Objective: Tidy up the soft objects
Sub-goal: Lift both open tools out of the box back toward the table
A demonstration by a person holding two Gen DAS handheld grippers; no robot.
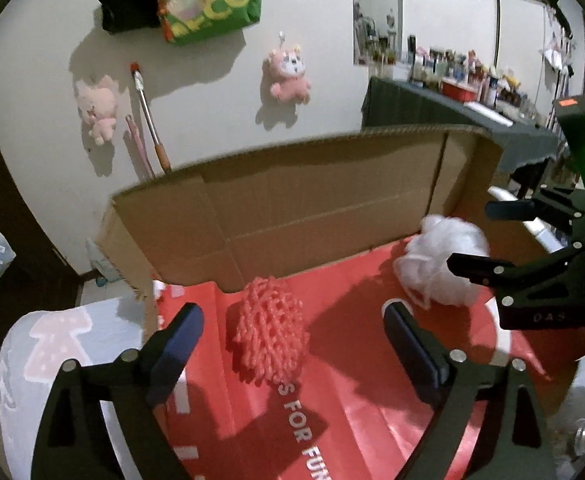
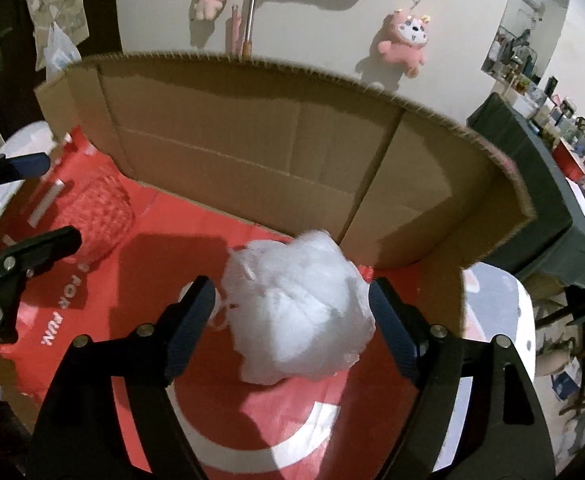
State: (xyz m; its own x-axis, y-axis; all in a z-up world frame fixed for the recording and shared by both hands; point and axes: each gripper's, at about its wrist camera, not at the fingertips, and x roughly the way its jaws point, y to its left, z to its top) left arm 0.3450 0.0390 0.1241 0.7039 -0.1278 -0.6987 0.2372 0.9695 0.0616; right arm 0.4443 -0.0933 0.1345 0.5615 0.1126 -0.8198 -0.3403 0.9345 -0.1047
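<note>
Now a knobbly coral-pink mesh puff and a fluffy white puff lie apart on a glossy red plastic sheet, before a creased cardboard wall. Tilted downward, the left claw stands spread around the pink puff, not touching. The right claw is spread too, its pads flanking the white puff without pinching.

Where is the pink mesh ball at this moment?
In the left wrist view the pink mesh ball lies on the red sheet, between the open left tool fingers, just in front of the cardboard wall; the white puff lies to its right.
</note>
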